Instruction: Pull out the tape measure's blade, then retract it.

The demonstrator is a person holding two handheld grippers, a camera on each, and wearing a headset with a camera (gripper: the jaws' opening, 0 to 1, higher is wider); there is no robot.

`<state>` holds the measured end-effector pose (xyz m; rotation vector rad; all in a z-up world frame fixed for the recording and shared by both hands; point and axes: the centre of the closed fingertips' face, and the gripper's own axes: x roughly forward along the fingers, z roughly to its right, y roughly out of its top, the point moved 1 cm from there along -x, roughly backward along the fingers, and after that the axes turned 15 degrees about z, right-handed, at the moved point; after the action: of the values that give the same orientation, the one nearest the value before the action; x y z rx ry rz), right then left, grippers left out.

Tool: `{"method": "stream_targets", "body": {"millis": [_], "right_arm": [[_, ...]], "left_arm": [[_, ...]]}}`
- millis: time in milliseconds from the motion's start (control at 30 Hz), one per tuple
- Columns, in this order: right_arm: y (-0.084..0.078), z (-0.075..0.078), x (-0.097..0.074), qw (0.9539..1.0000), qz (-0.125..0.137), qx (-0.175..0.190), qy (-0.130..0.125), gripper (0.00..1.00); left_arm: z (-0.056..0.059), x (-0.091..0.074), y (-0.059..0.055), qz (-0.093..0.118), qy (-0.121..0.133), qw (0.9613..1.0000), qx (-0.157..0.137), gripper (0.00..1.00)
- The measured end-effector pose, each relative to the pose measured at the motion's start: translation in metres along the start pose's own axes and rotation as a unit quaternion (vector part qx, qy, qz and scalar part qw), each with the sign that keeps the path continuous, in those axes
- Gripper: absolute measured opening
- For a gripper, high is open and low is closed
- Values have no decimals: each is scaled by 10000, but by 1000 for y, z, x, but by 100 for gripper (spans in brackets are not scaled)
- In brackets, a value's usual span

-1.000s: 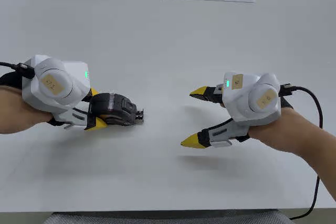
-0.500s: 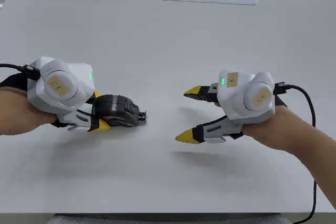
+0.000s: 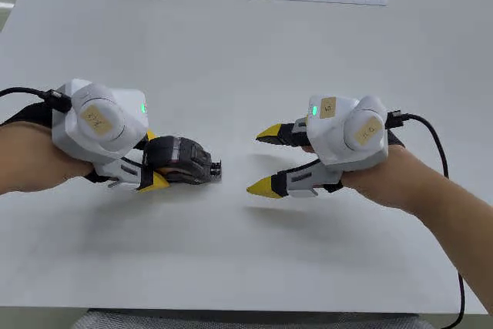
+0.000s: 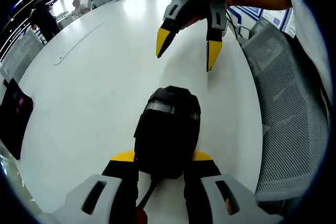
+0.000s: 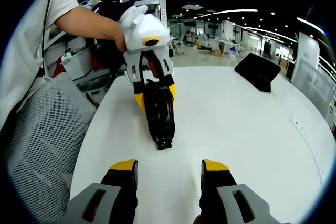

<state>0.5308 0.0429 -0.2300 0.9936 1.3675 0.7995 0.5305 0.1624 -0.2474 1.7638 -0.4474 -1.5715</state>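
Left tongs (image 3: 154,159) are clamping the tape measure (image 3: 183,161), which is lying on the counter (image 3: 231,59). Right tongs (image 3: 254,162) are hovering wide apart, near the tape measure's hook end, not touching.

- My head view looks down and forward over the tabletop (image 3: 231,59).
- My two gripper views sit low, close, facing each other; both share the tape measure (image 4: 168,129).
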Motion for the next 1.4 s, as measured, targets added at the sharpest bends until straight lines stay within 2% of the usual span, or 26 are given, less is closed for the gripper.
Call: {"method": "stream_targets", "body": {"millis": [333,600,1067,1400], "right_arm": [[0,-1,16,9999,62,22,127,42],[2,0,27,9997,135,-57,214,35],[-1,-5,42,9989,135,-94,430,26],[-3,-6,52,9987,162,-87,479,21]], "left_arm": [[0,0,0,-53,-32,10000,36,28],[-2,1,0,-68,-22,10000,61,28],[-1,1,-1,-122,-28,9999,55,29],[-1,1,-2,-140,-41,9999,45,29]]}}
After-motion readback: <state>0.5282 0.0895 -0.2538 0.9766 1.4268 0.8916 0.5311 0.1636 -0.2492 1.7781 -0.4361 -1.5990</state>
